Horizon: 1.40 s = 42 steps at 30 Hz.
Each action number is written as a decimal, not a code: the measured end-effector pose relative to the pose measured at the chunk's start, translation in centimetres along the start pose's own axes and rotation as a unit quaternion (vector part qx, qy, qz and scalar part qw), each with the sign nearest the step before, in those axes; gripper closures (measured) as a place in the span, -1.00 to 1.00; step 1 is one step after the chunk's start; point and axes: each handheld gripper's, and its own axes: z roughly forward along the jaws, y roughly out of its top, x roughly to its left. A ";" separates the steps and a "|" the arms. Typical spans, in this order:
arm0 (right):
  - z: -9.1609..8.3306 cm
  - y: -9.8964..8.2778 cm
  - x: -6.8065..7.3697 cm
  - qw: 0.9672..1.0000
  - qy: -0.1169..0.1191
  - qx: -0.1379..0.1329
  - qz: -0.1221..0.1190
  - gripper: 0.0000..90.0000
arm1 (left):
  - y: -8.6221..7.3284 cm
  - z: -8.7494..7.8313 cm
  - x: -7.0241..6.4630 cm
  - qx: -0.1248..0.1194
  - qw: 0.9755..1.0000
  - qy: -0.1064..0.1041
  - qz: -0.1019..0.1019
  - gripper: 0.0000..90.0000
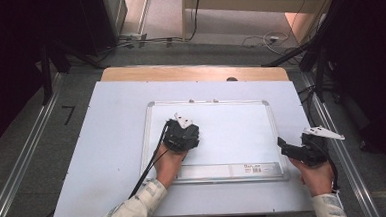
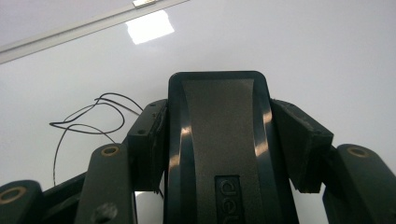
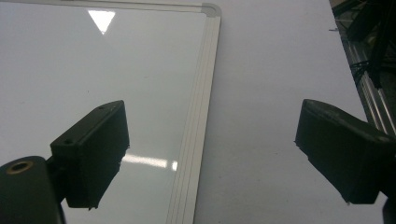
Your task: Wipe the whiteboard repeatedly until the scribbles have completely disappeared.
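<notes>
Gripping a black eraser (image 2: 217,149) over the whiteboard (image 1: 232,131), the left gripper (image 1: 181,135) has its jaws clamped on the eraser's two sides.

In the high view the left gripper sits over the whiteboard's left half, inside the frame and nearer its bottom edge than its top. In the left gripper view thin black pen lines (image 2: 88,121) curl on the whiteboard just left of the eraser. The right gripper (image 1: 303,150) hangs just beyond the whiteboard's right edge, near its lower right corner, jaws spread wide with nothing between them; in the right gripper view the whiteboard's frame runs between the two jaws above the pale table sheet (image 3: 271,93).
</notes>
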 end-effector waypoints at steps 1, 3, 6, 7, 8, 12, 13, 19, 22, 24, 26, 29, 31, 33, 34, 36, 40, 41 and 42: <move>0.0 0.0 0.0 1.000 0.000 0.000 0.000 -0.81 | 0.0 0.0 0.1 0.001 1.000 -0.001 -0.001 -0.08; 0.0 0.0 0.0 1.000 0.000 0.002 0.002 -0.81 | 0.0 0.0 0.1 0.002 1.000 -0.002 -0.001 -0.08; 0.0 0.0 0.0 1.000 0.001 0.000 -0.001 -0.81 | 0.0 0.0 0.2 0.000 1.000 -0.001 0.000 -0.08; 0.0 0.0 0.0 1.000 0.001 0.000 -0.001 -0.81 | 0.0 0.0 0.3 0.001 1.000 0.000 0.000 -0.08; 0.0 0.0 0.0 1.000 0.001 0.000 -0.001 -0.81 | 0.0 0.0 0.3 0.001 1.000 -0.001 -0.002 -0.08; 0.0 0.0 -0.1 1.000 0.000 0.002 0.000 -0.81 | 0.0 0.0 0.8 0.004 1.000 0.003 0.000 -0.08; -0.1 -0.1 -0.1 1.000 0.000 0.002 -0.001 -0.81 | 0.0 0.0 0.8 0.003 1.000 0.004 -0.003 -0.08; -0.1 -0.1 -0.1 1.000 -0.001 0.001 -0.001 -0.81 | 0.1 0.1 1.7 0.004 1.000 0.009 -0.010 -0.09; -0.1 -0.1 -0.1 1.000 0.000 0.002 -0.001 -0.81 | 0.1 0.2 1.6 0.002 1.000 0.012 -0.013 -0.09; -0.1 -0.1 -0.1 1.000 0.000 0.002 -0.002 -0.81 | 0.1 0.2 1.5 0.000 1.000 0.016 -0.011 -0.09; 0.0 -0.1 0.0 1.000 0.000 0.001 -0.003 -0.81 | 0.2 0.3 1.3 -0.002 1.000 0.014 -0.013 -0.09; 0.0 0.0 0.1 1.000 0.000 0.002 -0.002 -0.81 | 0.6 0.7 0.6 -0.002 1.000 0.010 -0.007 -0.09; 0.1 0.0 0.2 1.000 0.002 0.002 -0.004 -0.81 | 0.8 1.0 0.2 -0.002 1.000 0.009 -0.004 -0.09; 0.1 0.0 0.2 1.000 0.002 0.002 -0.004 -0.81 | 1.0 1.2 0.0 -0.002 1.000 0.007 -0.004 -0.09; 0.1 0.0 0.2 1.000 0.002 0.003 -0.003 -0.81 | 1.0 1.3 -0.1 -0.002 1.000 0.007 -0.005 -0.09; 0.2 0.0 0.1 1.000 0.002 0.003 -0.004 -0.81 | 1.2 1.5 -0.2 -0.003 1.000 0.008 -0.002 -0.09; 0.0 0.0 0.1 1.000 0.002 0.002 -0.003 -0.81 | 1.6 1.9 0.3 -0.004 1.000 0.008 -0.006 -0.09; 0.0 0.0 0.1 1.000 0.002 0.002 -0.003 -0.81 | 1.7 2.0 0.6 -0.003 1.000 0.010 -0.007 -0.09; 0.0 0.0 0.1 1.000 0.002 0.002 -0.004 -0.81 | 1.8 2.1 0.8 -0.005 1.000 0.014 -0.012 -0.09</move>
